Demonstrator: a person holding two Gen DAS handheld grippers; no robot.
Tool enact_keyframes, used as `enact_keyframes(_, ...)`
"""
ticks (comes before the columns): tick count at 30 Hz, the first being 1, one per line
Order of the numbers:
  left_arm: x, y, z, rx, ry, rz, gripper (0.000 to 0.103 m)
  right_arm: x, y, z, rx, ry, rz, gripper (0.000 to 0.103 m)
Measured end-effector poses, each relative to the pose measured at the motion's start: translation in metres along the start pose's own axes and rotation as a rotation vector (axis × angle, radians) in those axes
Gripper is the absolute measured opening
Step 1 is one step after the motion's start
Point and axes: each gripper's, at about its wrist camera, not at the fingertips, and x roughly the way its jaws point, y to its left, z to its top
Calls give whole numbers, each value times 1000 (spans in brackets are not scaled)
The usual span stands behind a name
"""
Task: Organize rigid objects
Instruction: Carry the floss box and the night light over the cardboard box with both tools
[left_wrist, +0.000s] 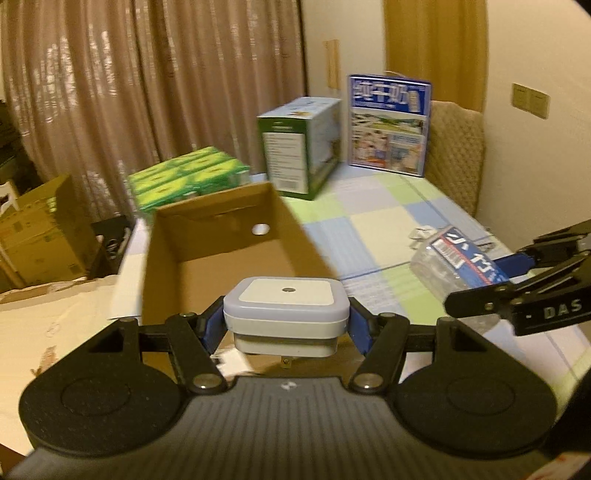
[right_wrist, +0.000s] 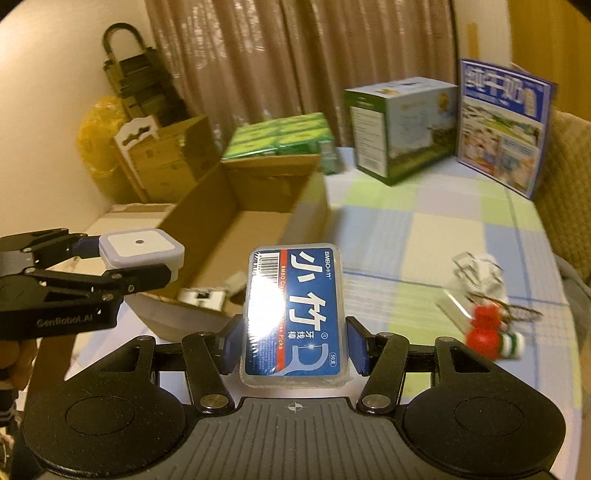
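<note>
Left gripper (left_wrist: 286, 325) has its blue pads clamped on the two sides of a white square plug-in night light (left_wrist: 286, 308), held flat, sensor dot facing up, right over the near edge of the open cardboard box (left_wrist: 207, 258). Right gripper (right_wrist: 293, 343) is closed on a clear dental floss pick case (right_wrist: 293, 314) with a blue label, gripped at its lower half, long end sticking forward above the checkered tablecloth (right_wrist: 424, 236), just right of the box. Inside the box, near its front corner, a few small white items (right_wrist: 207, 295) lie on the bottom, too blurred to name. Right of the case sits a loose pile: metal clips and a red figurine (right_wrist: 484, 325), smeared by motion. Farther back, green cartons (right_wrist: 280, 136), a white-green product box (right_wrist: 402, 125) and a blue milk carton box (right_wrist: 502, 125) stand by the curtain. Risks, as a judgement: the floss case is slick plastic held only at one end, so it may pivot or slip if swung fast; the two grippers are close together over the same box opening and could knock each other; dropping the light from height could land it on the items below. The plug side of the light is mostly hidden, and the box's near wall is cut off by the left gripper.
</note>
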Motion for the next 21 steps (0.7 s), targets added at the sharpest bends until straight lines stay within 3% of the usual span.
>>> enact_keyframes(9, 28, 56, -1, -7, 43, 59, 62, 56, 33, 31, -18, 20, 73, 54)
enact_keyframes(21, 70, 75, -8, -15, 79, 40, 62, 100, 36, 40, -3, 44, 79, 54)
